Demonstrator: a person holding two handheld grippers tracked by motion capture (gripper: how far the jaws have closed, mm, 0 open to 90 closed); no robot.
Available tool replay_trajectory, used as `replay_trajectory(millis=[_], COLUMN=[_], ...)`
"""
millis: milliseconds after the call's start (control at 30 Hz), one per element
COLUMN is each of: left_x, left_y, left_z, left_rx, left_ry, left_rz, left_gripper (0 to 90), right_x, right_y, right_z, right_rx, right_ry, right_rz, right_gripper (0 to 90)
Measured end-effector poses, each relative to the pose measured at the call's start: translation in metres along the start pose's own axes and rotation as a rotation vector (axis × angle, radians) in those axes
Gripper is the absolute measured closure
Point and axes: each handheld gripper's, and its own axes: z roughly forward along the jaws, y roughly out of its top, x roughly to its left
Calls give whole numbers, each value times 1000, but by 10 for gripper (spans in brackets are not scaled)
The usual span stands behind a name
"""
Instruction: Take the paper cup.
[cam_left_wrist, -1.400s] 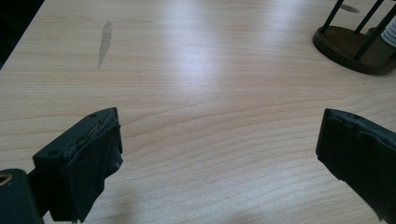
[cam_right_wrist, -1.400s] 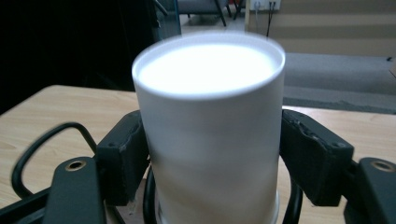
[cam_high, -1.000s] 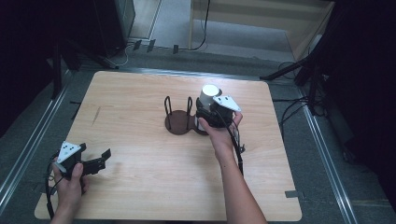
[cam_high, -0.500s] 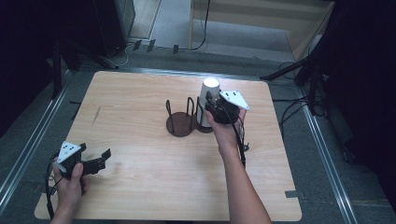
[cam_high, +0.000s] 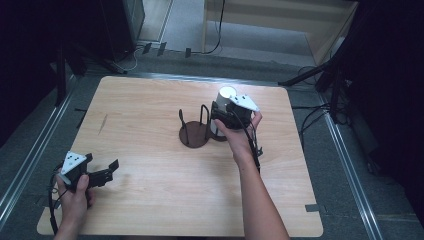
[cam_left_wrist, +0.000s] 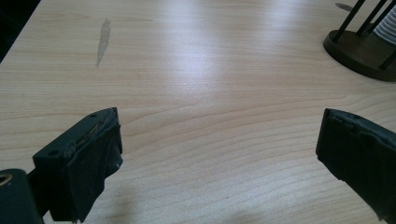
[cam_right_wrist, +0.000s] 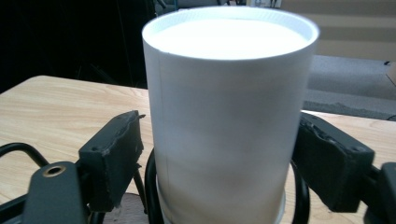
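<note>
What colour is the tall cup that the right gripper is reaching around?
White. The tall plain paper cup shows best in the right gripper view, standing in a dark brown rack.

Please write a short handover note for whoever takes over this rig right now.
Right gripper: jaws on either side of the white cup, apparently closed on it, though contact is hard to confirm.
Left gripper: open, holding nothing, over bare table at the near left.
The cup stands upright at the right-hand ring of the dark wire holder; its left side is free.
Done: cup reached at the holder.
Left: whether it goes in or comes out is unclear from here; finish that move, then release.
</note>
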Motion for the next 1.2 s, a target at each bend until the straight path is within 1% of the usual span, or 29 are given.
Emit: replay_trajectory(millis=[67, 133, 200, 233, 300, 533, 600, 667, 767, 933, 1067, 1200], left_x=[0, 0, 0, 0, 0, 0, 0, 0, 0, 0, 0, 0], left_y=[0, 0, 0, 0, 0, 0, 0, 0, 0, 0, 0, 0], left_z=[0, 0, 0, 0, 0, 0, 0, 0, 0, 0, 0, 0], left_rx=[0, 0, 1, 2, 1, 2, 2, 2, 1, 3, 3, 2], left_ry=[0, -1, 0, 0, -1, -2, -2, -2, -2, -2, -2, -1], left_rz=[0, 0, 0, 1, 1, 2, 1, 2, 1, 3, 3, 2], left_gripper=[10, 10, 10, 10, 10, 10, 10, 11, 10, 10, 10, 10], right_x=[-1, -1, -2, -2, -1, -2, -1, 0, -1, -1, 0, 4], right_y=[-2, -4, -5, -5, -6, -4, -2, 0, 3, 5, 11, 21], right_z=[5, 7, 8, 7, 6, 2, 0, -2, -2, -3, -7, -11], right_rx=[17, 25, 13, 8, 5, -12, -16, -16, -6, 5, -31, -42], right_ry=[-5, -16, -13, -15, -14, -17, -18, -29, -25, -26, -21, -24], right_rz=[4, 11, 25, 14, 11, 19, 18, -14, -9, -18, -6, -25], right_gripper=[188, 232, 243, 249, 252, 260, 260, 259, 257, 264, 285, 287])
